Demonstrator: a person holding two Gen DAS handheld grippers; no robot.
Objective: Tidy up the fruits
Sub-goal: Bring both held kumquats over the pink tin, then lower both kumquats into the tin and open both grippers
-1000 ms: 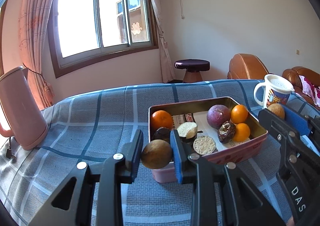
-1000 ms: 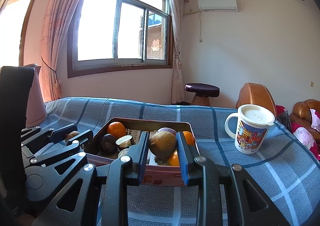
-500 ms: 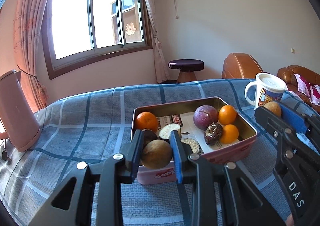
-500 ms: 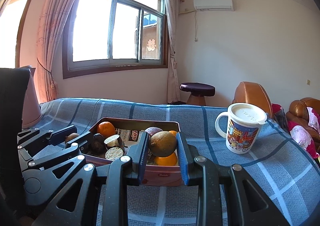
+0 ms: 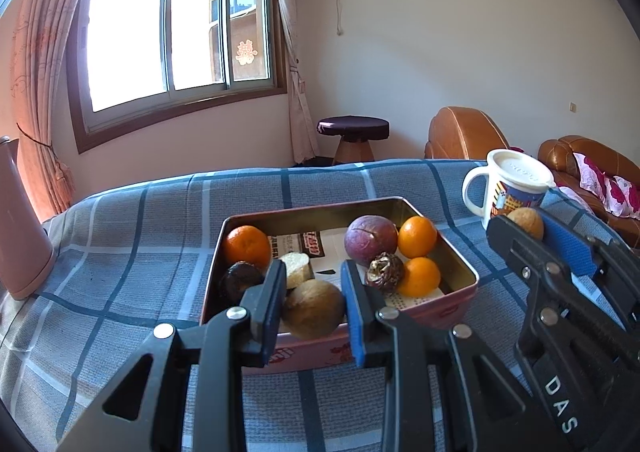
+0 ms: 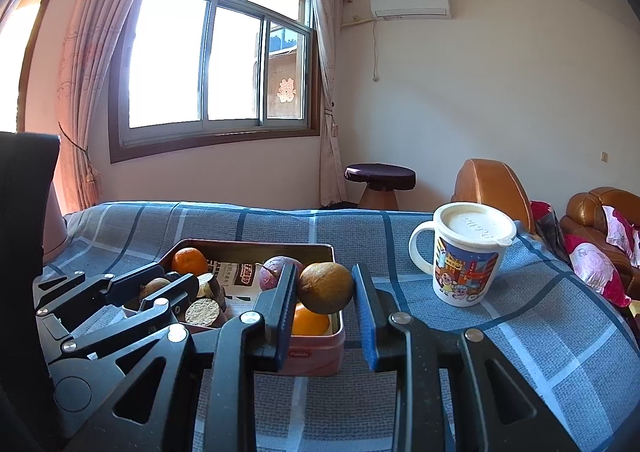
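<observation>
A pink tin (image 5: 460,266) on the blue checked cloth holds oranges (image 5: 417,236), a purple passion fruit (image 5: 370,239) and dark dried pieces. My left gripper (image 5: 314,306) is shut on a brown round fruit (image 5: 314,310), held just over the tin's near wall. Further right, my right gripper (image 6: 326,292) is shut on a second brown fruit (image 6: 326,288), near the tin's (image 6: 256,246) right end. Each gripper shows in the other's view: the right gripper (image 5: 532,228) at the right edge, the left gripper (image 6: 156,288) at the left.
A lidded cartoon mug (image 6: 466,256) stands on the cloth right of the tin. A pink kettle (image 5: 20,232) stands at the far left. Beyond the table are a stool (image 5: 354,131) and brown sofas (image 5: 464,131).
Tin and mug have slid left in both views, so both grippers have shifted right, each still holding its brown fruit.
</observation>
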